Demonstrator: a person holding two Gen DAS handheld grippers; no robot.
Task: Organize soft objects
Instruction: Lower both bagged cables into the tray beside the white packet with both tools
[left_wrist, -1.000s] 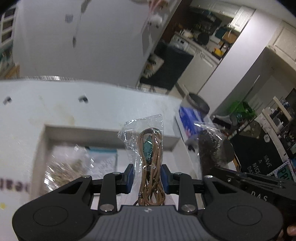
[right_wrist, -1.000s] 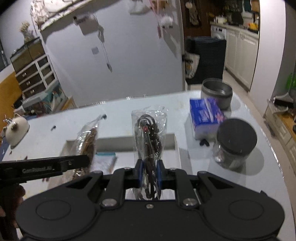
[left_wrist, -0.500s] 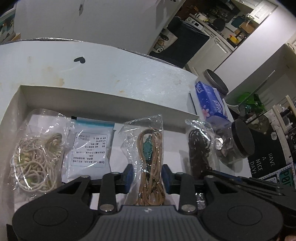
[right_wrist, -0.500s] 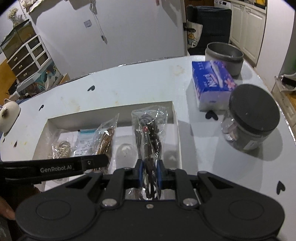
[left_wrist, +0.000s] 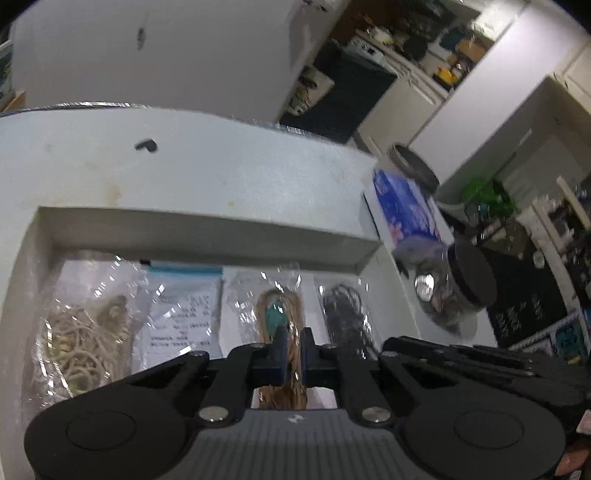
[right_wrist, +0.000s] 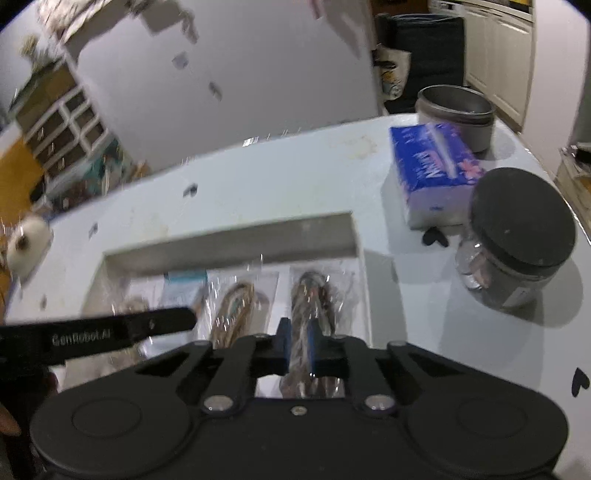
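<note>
A shallow white box lies on the white table. In it lie a bag of cream cord, a flat packet with a printed label, a clear bag of tan cord and a clear bag of dark cord. My left gripper is shut on the tan cord bag, low in the box. My right gripper is shut on the dark cord bag, low in the box's right end.
A blue tissue pack, a dark-lidded clear jar and a grey metal pot stand right of the box. A white round object sits at the table's far left.
Both grippers have come down, laying their bags flat in the box side by side. The left gripper's jaws have closed further on the tan cord bag.
</note>
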